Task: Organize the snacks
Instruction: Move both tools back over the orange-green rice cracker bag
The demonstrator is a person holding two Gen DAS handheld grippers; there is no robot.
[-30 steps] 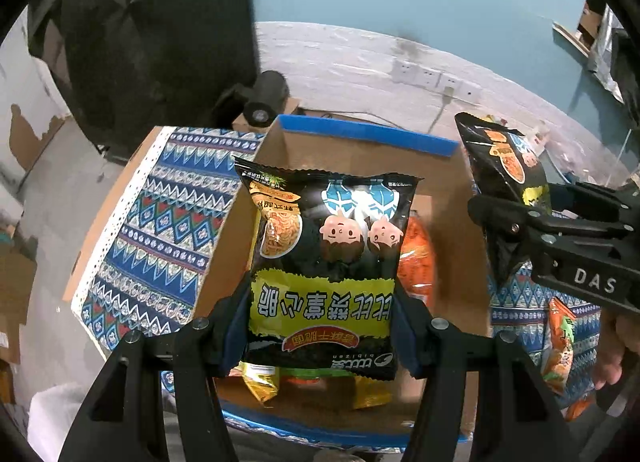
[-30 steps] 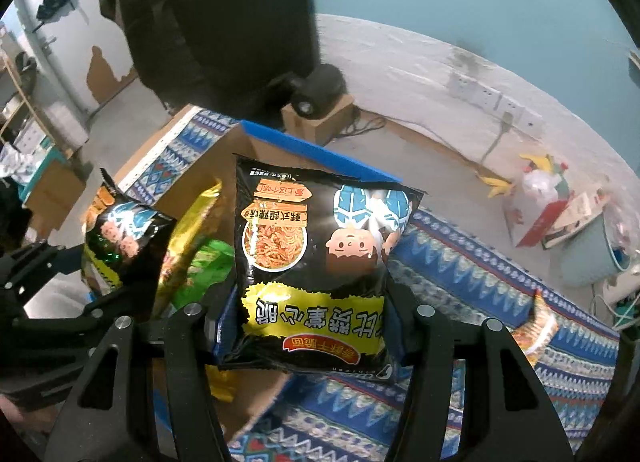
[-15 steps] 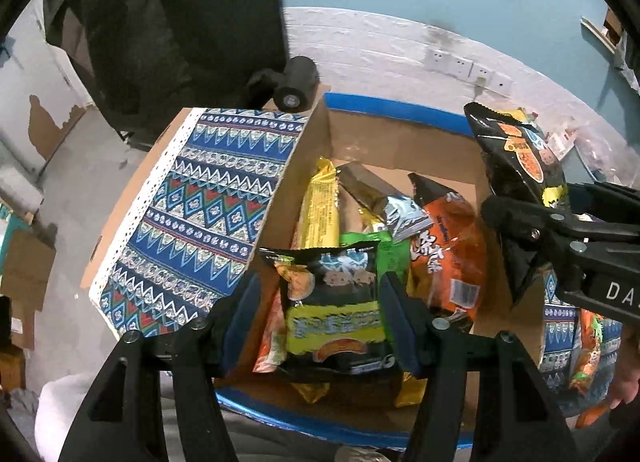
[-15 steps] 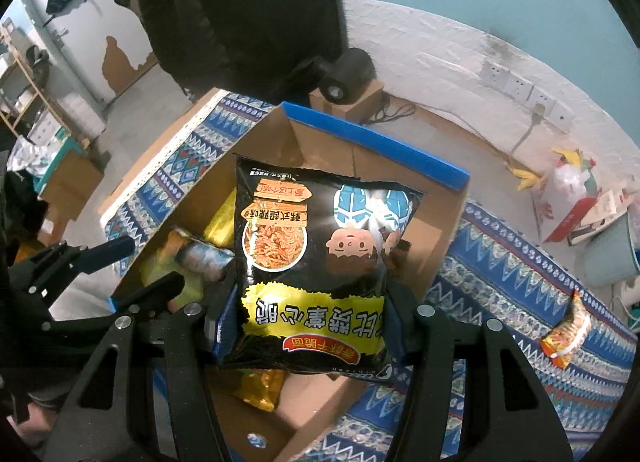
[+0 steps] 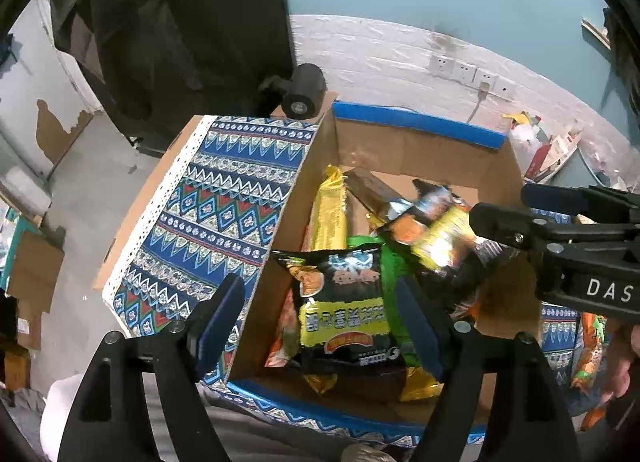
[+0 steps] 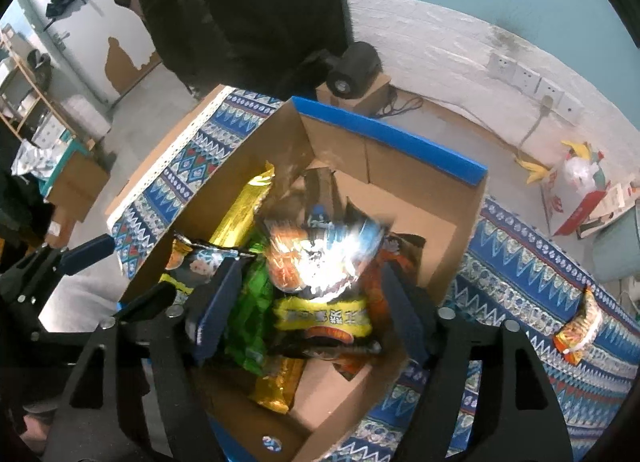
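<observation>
An open cardboard box [image 5: 416, 127] with a blue rim holds several snack packs. My left gripper [image 5: 318, 326] hangs over its near left corner, jaws opening. A black snack bag with a yellow band [image 5: 344, 302] lies loose in the box below them, touched by neither pad. My right gripper [image 6: 308, 318] is over the box [image 6: 384, 137] too, jaws opening. A second black bag [image 6: 320, 266], blurred, drops free between and below its fingers onto the other packs. That same bag [image 5: 436, 229] shows blurred in the left wrist view, beside the right gripper [image 5: 520, 209].
A blue patterned cloth [image 5: 224, 213] covers the table under the box. An orange snack pack [image 6: 580, 326] lies on the cloth to the right. A black cylindrical device [image 6: 354, 67] sits on a small box behind. Red and white bags [image 6: 580, 189] lie on the floor.
Both grippers have opened and let go of their black bags. The left bag fell into the box first. The right bag left its jaws in the last half second.
</observation>
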